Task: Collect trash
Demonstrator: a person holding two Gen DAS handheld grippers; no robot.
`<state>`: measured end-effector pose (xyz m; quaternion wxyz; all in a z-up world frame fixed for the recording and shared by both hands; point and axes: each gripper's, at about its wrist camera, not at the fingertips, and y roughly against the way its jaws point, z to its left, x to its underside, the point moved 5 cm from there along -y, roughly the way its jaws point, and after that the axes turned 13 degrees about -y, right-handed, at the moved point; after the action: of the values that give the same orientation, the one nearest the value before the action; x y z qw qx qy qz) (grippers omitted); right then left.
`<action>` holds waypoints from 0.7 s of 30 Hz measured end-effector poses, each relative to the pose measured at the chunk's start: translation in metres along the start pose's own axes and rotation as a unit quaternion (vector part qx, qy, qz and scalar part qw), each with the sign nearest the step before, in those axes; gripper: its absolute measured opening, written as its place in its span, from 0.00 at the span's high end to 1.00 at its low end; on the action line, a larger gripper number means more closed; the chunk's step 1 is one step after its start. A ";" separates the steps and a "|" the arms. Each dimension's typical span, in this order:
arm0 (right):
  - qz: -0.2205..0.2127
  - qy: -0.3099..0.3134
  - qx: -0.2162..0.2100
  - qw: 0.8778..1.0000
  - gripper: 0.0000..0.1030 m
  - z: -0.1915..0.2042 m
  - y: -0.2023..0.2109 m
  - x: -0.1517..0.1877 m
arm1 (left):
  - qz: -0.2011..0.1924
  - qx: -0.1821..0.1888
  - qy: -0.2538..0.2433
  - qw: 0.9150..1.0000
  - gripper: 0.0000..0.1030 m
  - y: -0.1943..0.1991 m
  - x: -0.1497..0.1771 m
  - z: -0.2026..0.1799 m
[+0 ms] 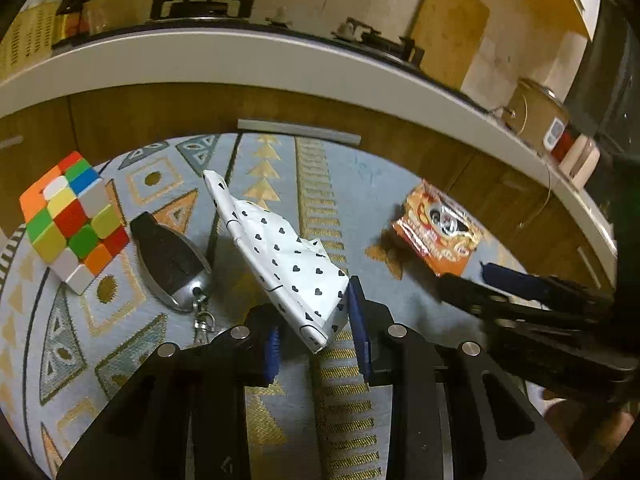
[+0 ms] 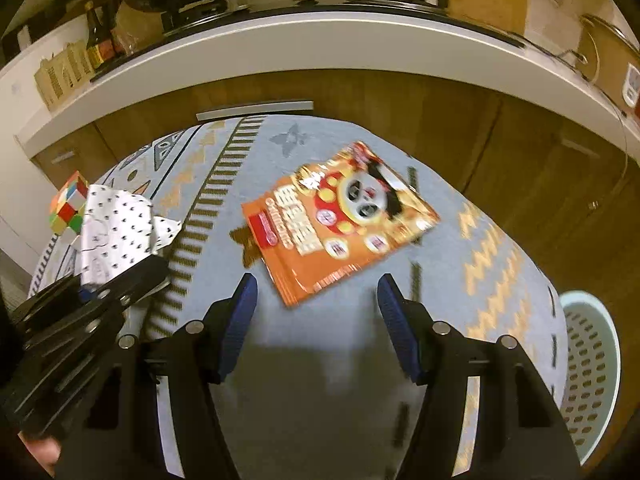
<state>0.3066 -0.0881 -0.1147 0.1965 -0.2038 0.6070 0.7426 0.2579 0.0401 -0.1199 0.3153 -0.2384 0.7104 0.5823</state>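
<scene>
The left gripper (image 1: 316,344) pinches the heart-print paper (image 1: 288,256) at frame centre. The right gripper (image 2: 316,320) gapes, empty, just below the orange packet (image 2: 336,224) mid-frame.

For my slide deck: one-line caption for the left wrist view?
Left gripper jaws around heart-print paper on patterned rug, beside cube.

Both your wrist cams look steeply down, close over the grey patterned rug (image 1: 360,176); both catch the crumpled white heart-print paper (image 1: 288,256) and orange snack packet (image 2: 340,232).
</scene>
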 end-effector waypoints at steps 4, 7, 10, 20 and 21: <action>-0.005 0.015 0.017 1.000 0.43 0.011 -0.015 -0.004 | -0.006 -0.007 0.019 1.000 0.74 0.004 0.000 0.008; -0.011 0.025 0.037 0.999 0.43 0.015 -0.024 -0.006 | -0.005 -0.003 0.030 1.000 0.74 0.003 0.001 0.012; -0.016 0.030 0.047 0.998 0.47 0.020 -0.026 -0.008 | -0.001 -0.001 0.033 0.999 0.74 0.002 0.000 0.011; -0.050 0.031 -0.002 0.998 0.99 0.023 -0.008 -0.009 | -0.004 0.004 0.036 0.999 0.74 0.002 0.000 0.013; -0.054 0.033 -0.012 0.998 0.99 0.024 -0.003 -0.009 | -0.005 0.004 0.036 0.999 0.74 0.003 0.001 0.013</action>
<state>0.3142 -0.0645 -0.1084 0.2136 -0.2635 0.5919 0.7311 0.2572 0.0535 -0.1196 0.2929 -0.2615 0.7228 0.5687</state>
